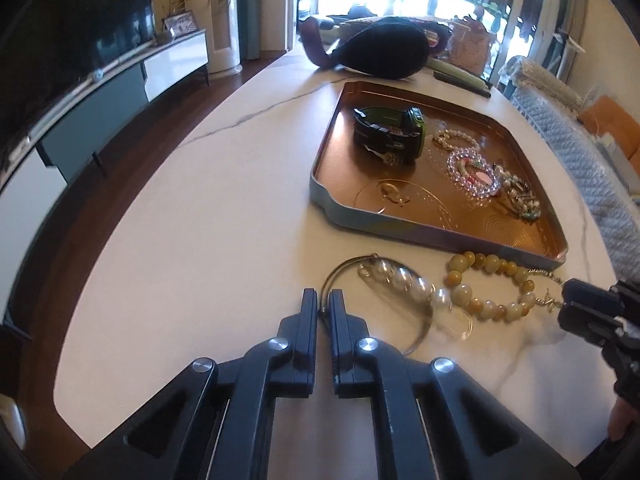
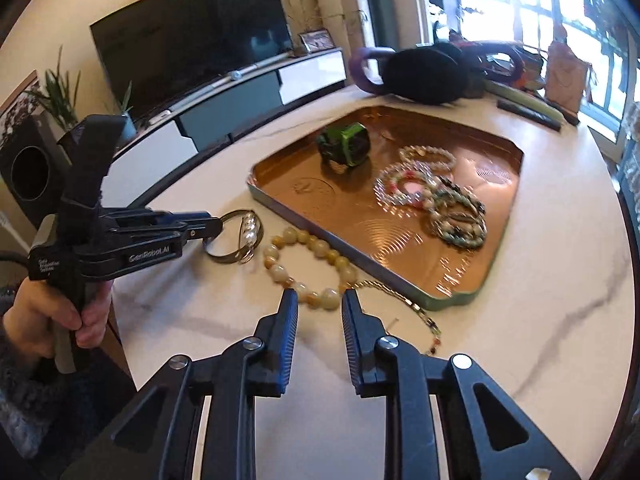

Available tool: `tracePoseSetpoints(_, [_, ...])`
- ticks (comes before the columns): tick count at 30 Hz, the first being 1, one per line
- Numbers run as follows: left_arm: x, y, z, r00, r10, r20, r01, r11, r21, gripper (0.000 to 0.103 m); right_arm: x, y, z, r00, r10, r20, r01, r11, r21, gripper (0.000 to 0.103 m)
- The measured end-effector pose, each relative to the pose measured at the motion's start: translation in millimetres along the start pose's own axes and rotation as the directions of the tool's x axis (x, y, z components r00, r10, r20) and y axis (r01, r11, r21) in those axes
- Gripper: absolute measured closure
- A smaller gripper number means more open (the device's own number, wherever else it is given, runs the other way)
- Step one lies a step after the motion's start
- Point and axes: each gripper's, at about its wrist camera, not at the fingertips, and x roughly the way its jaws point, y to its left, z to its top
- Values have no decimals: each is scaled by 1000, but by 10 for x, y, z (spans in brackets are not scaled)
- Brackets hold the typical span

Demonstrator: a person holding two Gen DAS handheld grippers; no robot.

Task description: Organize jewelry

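Note:
A copper tray (image 1: 420, 236) (image 2: 460, 300) on the white table holds a green and black watch (image 1: 386, 134) (image 2: 346, 148) and several bead bracelets (image 1: 476, 172) (image 2: 436, 200). In front of the tray lie a metal bangle with pearls (image 1: 400, 284) (image 2: 240, 240), a yellow jade bead bracelet (image 1: 490, 288) (image 2: 308, 268) and a thin chain (image 2: 404, 304). My left gripper (image 1: 323, 300) (image 2: 218, 226) is shut on the bangle's wire rim. My right gripper (image 2: 318, 298) (image 1: 568, 300) is open, its fingers either side of the jade bracelet's near beads.
A black bag (image 1: 384, 50) (image 2: 428, 76) with a purple handle lies behind the tray, with a dark flat case (image 2: 532, 114) beside it. A TV and low cabinet (image 2: 224, 96) stand beyond the table's left edge. A quilted chair (image 1: 580, 152) stands at the right.

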Motion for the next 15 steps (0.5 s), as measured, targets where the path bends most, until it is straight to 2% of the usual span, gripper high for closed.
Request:
tracePoseSetpoints(3, [-82, 87, 0, 1000, -11, 4, 11, 999, -37, 97, 59, 80, 10, 1000, 1, -7, -2, 1000, -30, 81])
tracePoseSetpoints(7, [-263, 98, 5, 999, -27, 45, 29, 999, -34, 97, 129, 220, 28, 1000, 6, -8, -7, 995, -97, 81])
tracePoseSetpoints(10, [-399, 87, -5, 996, -42, 79, 44, 999, -26, 97, 190, 246, 33, 999, 32, -5, -32, 996, -88, 81])
tracePoseSetpoints(15, [-552, 53, 4, 991, -58, 123, 61, 998, -20, 96, 364, 268, 42, 999, -27, -36, 23, 995, -94, 81])
